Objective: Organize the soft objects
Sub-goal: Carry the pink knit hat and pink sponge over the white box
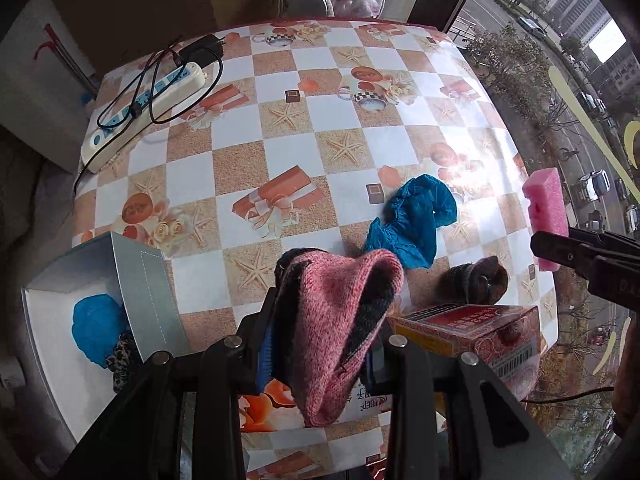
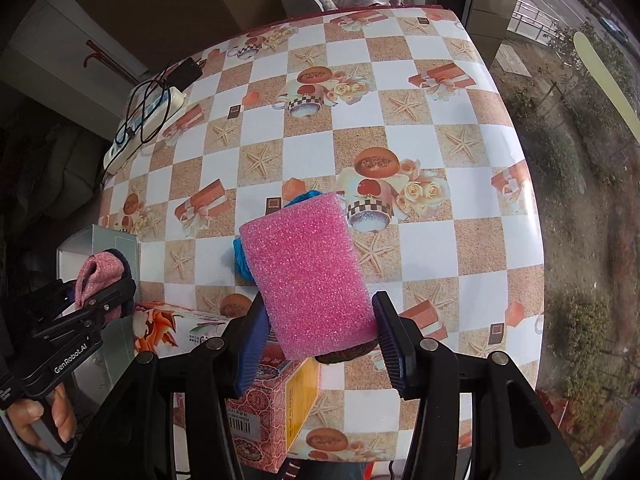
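Observation:
My left gripper [image 1: 320,344] is shut on a pink and dark knitted sock [image 1: 336,320], held above the table; the same sock [image 2: 96,276] shows at the left of the right wrist view. My right gripper [image 2: 320,340] is shut on a pink foam sponge [image 2: 308,272], also seen at the right edge as the sponge [image 1: 546,212]. On the checked tablecloth lie a blue shoe cover [image 1: 412,220] and a dark brown knitted item [image 1: 472,280]. A white open box [image 1: 52,320] at the lower left holds a blue soft item [image 1: 98,328] and a leopard-print piece [image 1: 122,360].
A red patterned carton [image 1: 476,332] lies near the front edge under the grippers, beside a flower-print box [image 2: 172,328]. A white power strip [image 1: 140,112] with black cables sits at the far left. A window runs along the table's right side. A hand [image 2: 44,416] holds the left gripper.

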The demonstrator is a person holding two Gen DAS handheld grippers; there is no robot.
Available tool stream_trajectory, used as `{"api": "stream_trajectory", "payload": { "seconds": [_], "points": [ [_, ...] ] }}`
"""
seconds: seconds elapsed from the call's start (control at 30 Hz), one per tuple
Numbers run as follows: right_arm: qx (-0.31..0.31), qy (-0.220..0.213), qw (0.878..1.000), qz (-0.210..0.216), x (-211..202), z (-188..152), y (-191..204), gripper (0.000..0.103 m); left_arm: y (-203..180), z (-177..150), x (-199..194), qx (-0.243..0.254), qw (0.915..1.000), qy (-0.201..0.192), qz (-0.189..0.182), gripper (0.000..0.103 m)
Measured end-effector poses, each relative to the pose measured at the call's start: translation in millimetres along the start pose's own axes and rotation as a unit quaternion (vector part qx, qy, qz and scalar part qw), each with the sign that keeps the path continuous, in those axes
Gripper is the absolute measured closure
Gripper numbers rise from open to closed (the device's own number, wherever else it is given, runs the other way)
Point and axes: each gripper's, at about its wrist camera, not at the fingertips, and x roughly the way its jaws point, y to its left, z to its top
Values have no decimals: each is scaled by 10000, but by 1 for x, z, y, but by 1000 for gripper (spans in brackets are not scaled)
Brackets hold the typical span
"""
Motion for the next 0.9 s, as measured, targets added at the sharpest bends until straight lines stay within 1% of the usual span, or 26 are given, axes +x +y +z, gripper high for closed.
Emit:
{"api": "stream_trajectory", "payload": {
  "seconds": [0.17,0.27,0.43,0.57,0.9],
  "points": [
    [-7,23,10000,95,-11,-21,16,51,1,-30,-11,130,9998,109,-46,67],
    [-53,45,9999,100,-16,-34,26,51,1,-47,-16,264,9995,143,-11,67],
    [-183,34,9998,87,-24,-51,45,51,6,-68,-23,270,9995,149,-56,67],
    [-302,92,9994,160,-26,-62,64,51,14,-77,-27,133,9998,116,-74,67],
    [-1023,305,9941,208,-18,-79,121,51,45,-94,-42,-282,9995,-113,-52,67]
  ]
}}
